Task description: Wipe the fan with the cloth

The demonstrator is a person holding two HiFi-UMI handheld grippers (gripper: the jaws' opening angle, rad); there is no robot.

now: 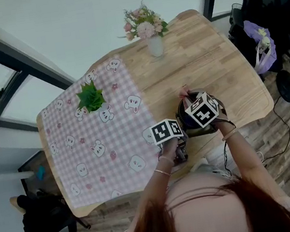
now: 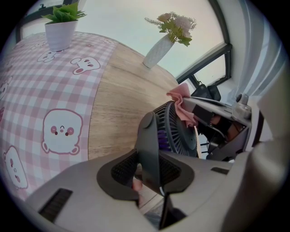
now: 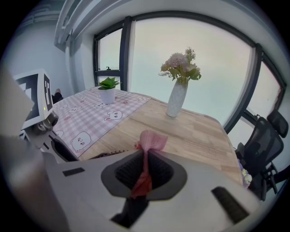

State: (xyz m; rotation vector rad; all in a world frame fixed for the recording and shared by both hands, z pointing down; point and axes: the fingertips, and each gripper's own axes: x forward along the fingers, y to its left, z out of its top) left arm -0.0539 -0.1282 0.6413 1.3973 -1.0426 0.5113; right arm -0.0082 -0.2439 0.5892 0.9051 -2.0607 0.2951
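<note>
A small dark fan [image 1: 189,122] stands near the table's front edge. Its grille [image 2: 177,129] faces right in the left gripper view. My left gripper [image 2: 149,174] is shut on the fan's dark stand [image 2: 147,145], and its marker cube [image 1: 167,131] shows just left of the fan. My right gripper [image 3: 146,170] is shut on a pink cloth [image 3: 152,140]. The cloth [image 2: 182,103] lies against the top rim of the fan's grille. From above, the cloth [image 1: 185,94] pokes out beyond the right gripper's cube [image 1: 204,110].
A pink checked runner with bear prints [image 1: 92,143] covers the left half of the wooden table [image 1: 224,67]. A small potted plant [image 1: 91,97] stands on it, and a white vase of flowers [image 1: 151,32] stands at the back. An office chair [image 1: 269,5] is to the right.
</note>
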